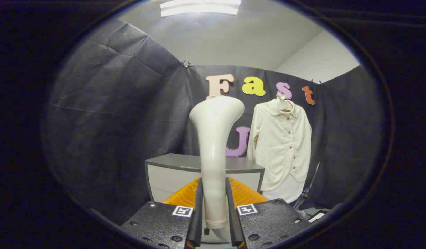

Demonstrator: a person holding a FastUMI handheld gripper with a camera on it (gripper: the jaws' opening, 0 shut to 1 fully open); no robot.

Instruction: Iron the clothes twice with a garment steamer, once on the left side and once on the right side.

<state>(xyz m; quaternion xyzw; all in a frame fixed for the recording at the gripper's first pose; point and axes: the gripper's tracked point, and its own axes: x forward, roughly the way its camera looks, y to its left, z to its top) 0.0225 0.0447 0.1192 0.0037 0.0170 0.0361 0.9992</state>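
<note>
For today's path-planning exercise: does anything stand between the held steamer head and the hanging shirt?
Nothing visible does. The gripper has its jaws shut on the steamer head, which stands upright. The shirt hangs beyond, off to one side, above and past the grey cabinet.

steamer (214, 155) base (below the fingers) hidden

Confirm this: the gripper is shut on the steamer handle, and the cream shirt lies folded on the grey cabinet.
Not quite. The gripper is shut on the steamer handle, but the gripper view shows the cream shirt hanging against the booth wall, beside the grey cabinet, not folded on it.
</note>
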